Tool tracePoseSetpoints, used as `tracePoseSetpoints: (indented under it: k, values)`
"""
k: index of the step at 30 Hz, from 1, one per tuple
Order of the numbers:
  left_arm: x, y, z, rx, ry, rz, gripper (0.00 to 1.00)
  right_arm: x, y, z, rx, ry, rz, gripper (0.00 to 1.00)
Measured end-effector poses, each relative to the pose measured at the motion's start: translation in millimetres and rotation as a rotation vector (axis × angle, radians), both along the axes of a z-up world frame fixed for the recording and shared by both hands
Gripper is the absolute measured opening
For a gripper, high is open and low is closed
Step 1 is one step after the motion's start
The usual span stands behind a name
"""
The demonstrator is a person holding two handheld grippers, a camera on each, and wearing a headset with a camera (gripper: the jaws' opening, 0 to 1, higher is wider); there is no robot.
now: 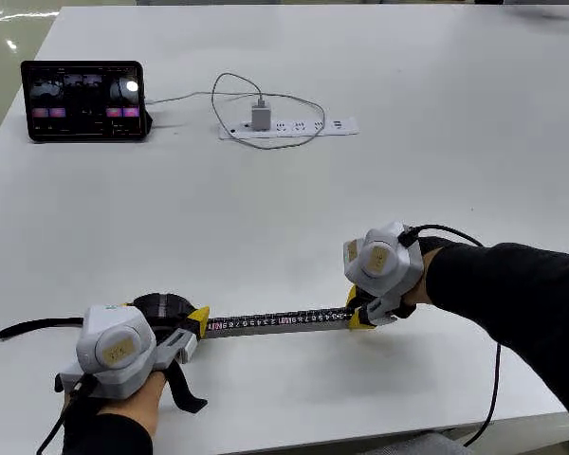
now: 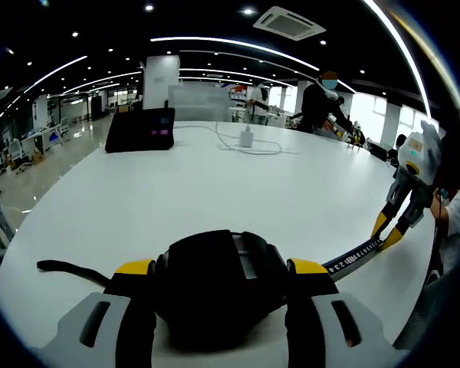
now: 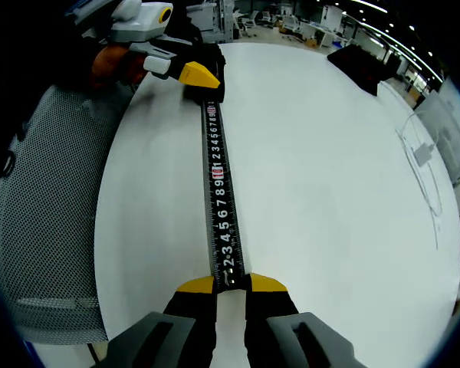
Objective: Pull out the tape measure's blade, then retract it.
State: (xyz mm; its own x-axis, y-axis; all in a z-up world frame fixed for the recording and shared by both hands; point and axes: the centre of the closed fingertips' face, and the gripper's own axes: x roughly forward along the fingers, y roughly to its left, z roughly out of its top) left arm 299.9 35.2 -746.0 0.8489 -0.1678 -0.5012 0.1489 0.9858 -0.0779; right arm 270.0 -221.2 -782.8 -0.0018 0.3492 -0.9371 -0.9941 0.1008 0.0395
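Table (image 1: pixel 360 190) white, open office (image 2: pixel 84 103), ceiling lights (image 2: pixel 215 40), L claw (image 2: pixel 222 268) clamps tape measure (image 1: pixel 161 307), R claw (image 3: pixel 231 284) pinches blade (image 3: pixel 218 192)

A white counter (image 1: pixel 360 190) carries a dark tablet (image 1: pixel 82 100), propped upright near its far left corner with the screen lit. A thin cable (image 1: pixel 185 95) runs from the tablet to a white charger (image 1: pixel 261 117) plugged into a white power strip (image 1: pixel 299 126), looping loosely around it. In the left gripper view, two people (image 2: pixel 326 103) stand beyond the counter's far edge under strip ceiling lights (image 2: pixel 238 47). A grey mesh surface (image 3: pixel 46 230) sits just beside the counter's near edge.
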Motion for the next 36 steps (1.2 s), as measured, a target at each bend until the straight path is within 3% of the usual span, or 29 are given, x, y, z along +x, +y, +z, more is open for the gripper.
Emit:
tracePoseSetpoints:
  k: [5,20,36]
  values:
    - [1.1,0.2,-0.4,0.017,0.023,-0.014,0.62,-0.3,1.5,0.6,0.006,-0.007,0.010,0.09]
    - [-0.6,-1.4,-0.7,0.024,0.008,-0.028,0.62,-1.0,3.4,0.4,-0.004,-0.012,0.066,0.10]
    - [-1.6,-1.9,-1.7,0.024,0.018,-0.033,0.63,-1.2,7.3,0.7,-0.009,-0.007,0.038,0.10]
